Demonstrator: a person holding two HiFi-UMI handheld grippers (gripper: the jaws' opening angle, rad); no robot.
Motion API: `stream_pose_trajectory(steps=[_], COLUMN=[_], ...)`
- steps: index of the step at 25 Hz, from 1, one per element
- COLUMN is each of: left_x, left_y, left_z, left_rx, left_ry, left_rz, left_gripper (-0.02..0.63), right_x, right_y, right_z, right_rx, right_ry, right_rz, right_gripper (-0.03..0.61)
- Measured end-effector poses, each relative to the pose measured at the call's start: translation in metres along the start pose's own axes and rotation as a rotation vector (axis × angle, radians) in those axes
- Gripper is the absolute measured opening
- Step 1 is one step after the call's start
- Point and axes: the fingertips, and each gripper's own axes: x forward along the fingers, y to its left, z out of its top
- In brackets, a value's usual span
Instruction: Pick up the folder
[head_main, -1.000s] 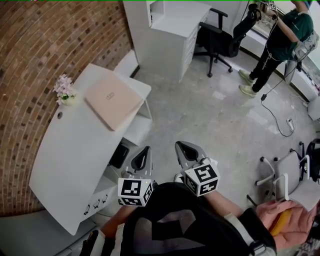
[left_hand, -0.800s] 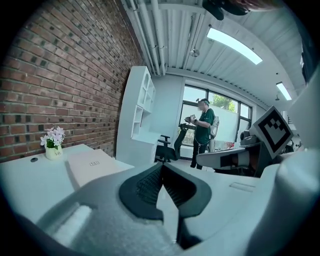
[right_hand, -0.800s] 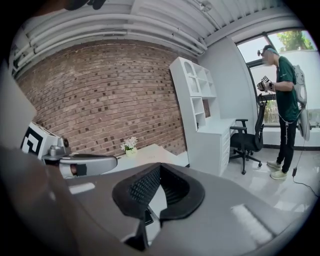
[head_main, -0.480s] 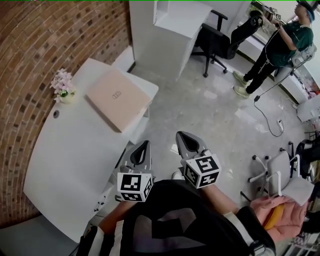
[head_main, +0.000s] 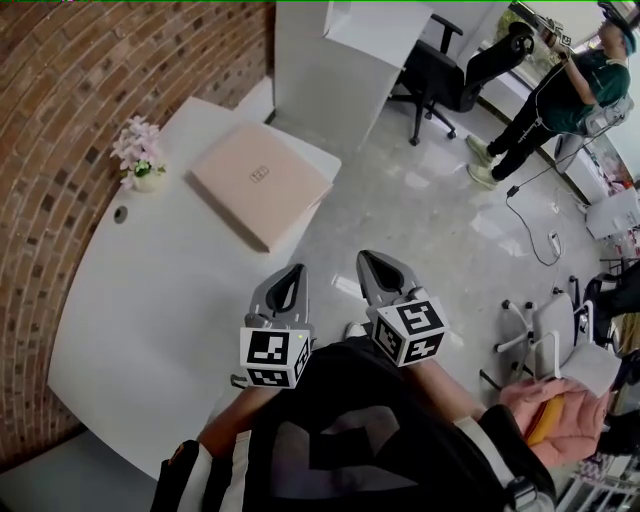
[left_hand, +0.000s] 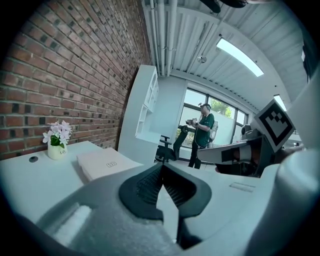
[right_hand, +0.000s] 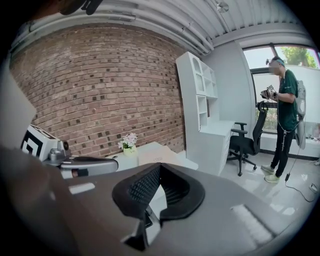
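A flat pale-pink folder (head_main: 260, 184) lies on the far end of a white desk (head_main: 150, 310), overhanging its right edge a little; it also shows in the left gripper view (left_hand: 102, 164) and the right gripper view (right_hand: 156, 154). My left gripper (head_main: 296, 270) is held in front of my chest, over the desk's right edge and short of the folder, shut and empty. My right gripper (head_main: 364, 258) is beside it over the floor, also shut with nothing between its jaws. Both point towards the folder's end of the room.
A small pot of pink flowers (head_main: 140, 155) stands on the desk by the brick wall (head_main: 70, 90). Beyond are a white cabinet (head_main: 340, 60), a black office chair (head_main: 440, 70) and a person in a green top (head_main: 560, 90). A white chair (head_main: 555, 335) is at right.
Both grippers and my view have moved forward along the desk, so the folder now lies closer and more central. Both jaws stay shut.
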Motion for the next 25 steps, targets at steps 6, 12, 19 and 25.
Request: stream_pose_trajectory(steps=[6,12,19,25], left_x=[-0.014,-0.028,-0.030,-0.004], left_y=[0.014,0.041,0.081,0.111], left_z=[0.009,0.014,0.024,0.024], left_rx=[-0.006,-0.014,-0.028,-0.063], left_ry=[-0.032,-0.055,-0.078,-0.048], left_rz=[0.016,0.085,0.205,0.302], left_gripper=[0.002,0.002,0.002,0.002], right_x=[0.015,0.040,0.081,0.128], right_y=[0.020,0.047,0.064,0.055], right_z=[0.006,0.015,0.025,0.032], right_rx=[-0.019,-0.058,-0.076,-0.088], right_ry=[0.009,0.008,0.014,0.046], right_rz=[0.021,0.099,0.207,0.294], right_gripper=[0.003,0.003,0.002,0.003])
